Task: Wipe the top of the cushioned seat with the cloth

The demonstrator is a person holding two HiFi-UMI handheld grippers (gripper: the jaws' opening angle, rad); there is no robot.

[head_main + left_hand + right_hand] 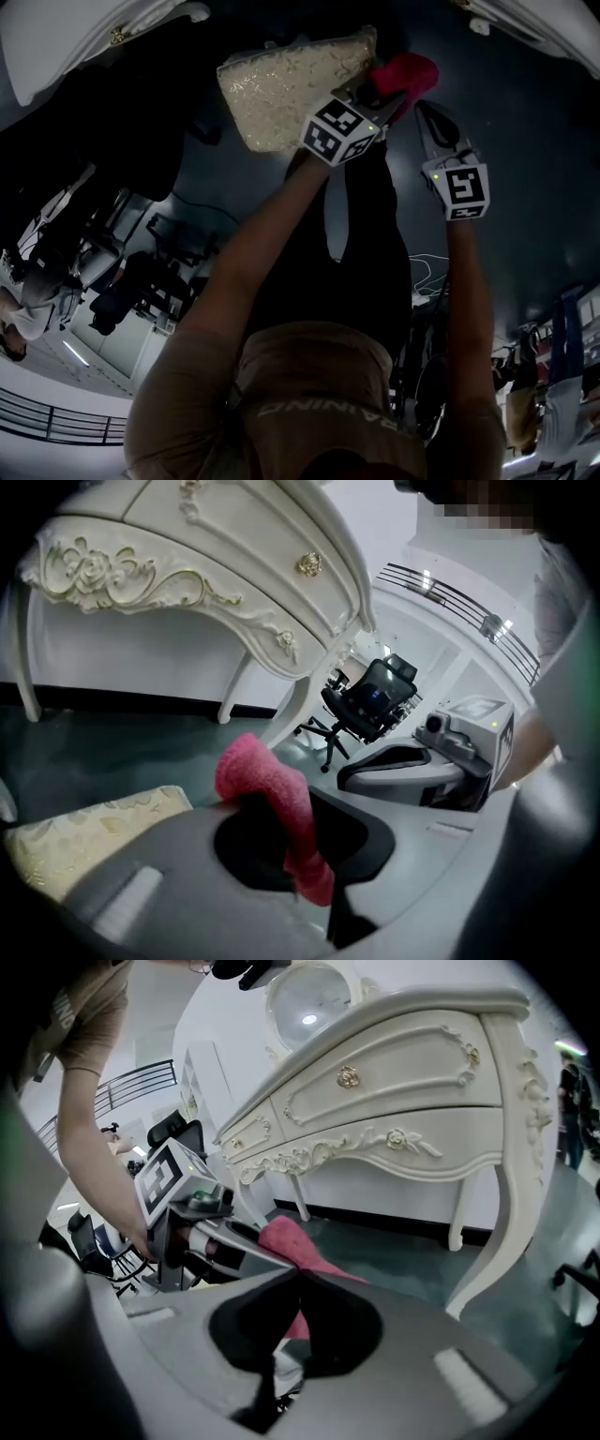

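Tan shirt [309, 375] filled the near side, arms reaching far. Left gripper [386, 96] was clamped on the pink cloth [408, 70]. The cloth hung at the far right end of the cushioned seat [281, 89], beside it more than on it. Right gripper [429, 117] sat just right of the cloth, jaws together, seemingly on nothing. Judgement: cloth in hand, wiping not visibly begun, whole seat top left to do.

We see the left gripper [314, 897] with fingers [159, 864] clamped on the pink cloth [272, 789]. The cushioned seat [84, 827] shows lower left, a white dresser [187, 564] behind it.
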